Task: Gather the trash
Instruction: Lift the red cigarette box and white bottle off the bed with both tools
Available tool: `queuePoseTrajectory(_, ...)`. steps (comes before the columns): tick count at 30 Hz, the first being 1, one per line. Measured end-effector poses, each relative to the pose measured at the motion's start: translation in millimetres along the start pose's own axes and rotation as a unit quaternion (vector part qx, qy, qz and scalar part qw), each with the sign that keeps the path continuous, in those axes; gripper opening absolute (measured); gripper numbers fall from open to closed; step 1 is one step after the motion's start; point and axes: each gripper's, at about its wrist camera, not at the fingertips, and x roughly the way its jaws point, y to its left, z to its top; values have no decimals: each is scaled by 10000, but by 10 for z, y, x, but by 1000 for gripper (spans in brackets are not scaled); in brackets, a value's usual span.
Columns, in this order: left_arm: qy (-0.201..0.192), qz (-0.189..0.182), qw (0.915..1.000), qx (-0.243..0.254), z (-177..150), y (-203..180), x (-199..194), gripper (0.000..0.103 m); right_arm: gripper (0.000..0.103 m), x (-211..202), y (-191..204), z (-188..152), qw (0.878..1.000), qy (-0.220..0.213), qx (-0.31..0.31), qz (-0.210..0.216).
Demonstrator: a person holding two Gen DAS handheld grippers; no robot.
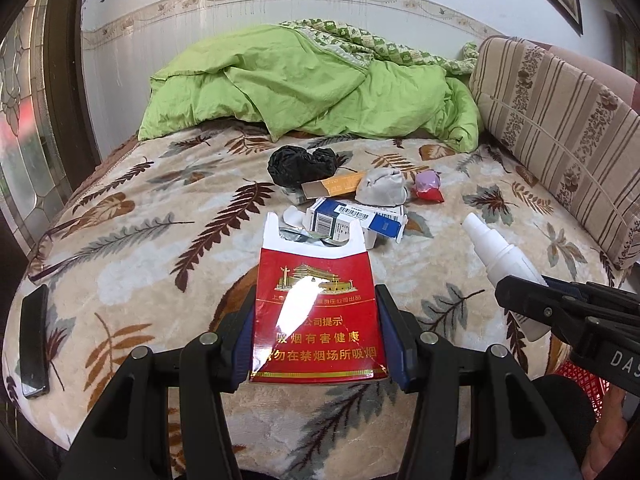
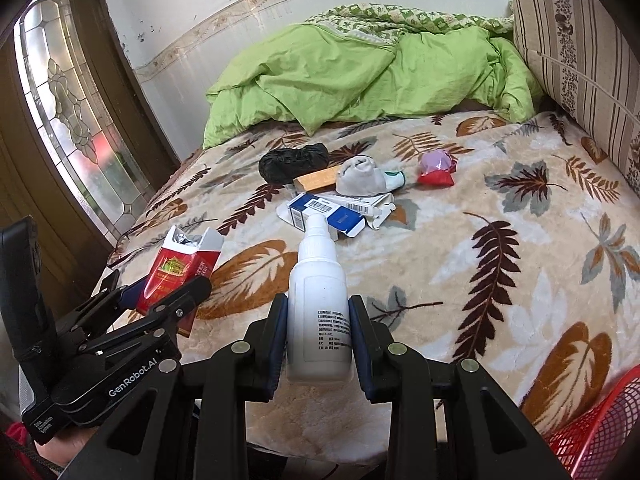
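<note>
Trash is clamped in both grippers, cigarette pack [image 1: 318,316] left [image 1: 316,336], white bottle [image 2: 318,312] right [image 2: 319,336], and the red basket [image 2: 600,432] sits nearer the right hand.

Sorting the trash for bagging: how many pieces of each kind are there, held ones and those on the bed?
Boxes: 3, the red box, blue box, orange box
Bottles: 1, the white bottle
Bags: 1, the black bag
Socks: 1, the grey sock
Wrappers: 1, the red wrapper
Total: 7
</note>
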Motion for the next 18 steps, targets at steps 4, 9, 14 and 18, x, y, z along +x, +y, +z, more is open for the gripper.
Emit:
queuePoseTrajectory(4,-13,10,10000,6,3,0,-14,53,32,-36,28,7,10000,-22,-14,-4)
queuePoseTrajectory(9,-18,0,10000,4,7,3,-34,53,32,-70,53,14,10000,-39,-36,-1)
queuePoseTrajectory(14,-41,-22,10000,36,17,-13,-58,53,32,-103,71,17,10000,-59,-43,-10)
queuePoseTrajectory(18,-41,-17,10000,40,19,-18,-65,53,32,-130,85,23,10000,-81,-45,-11)
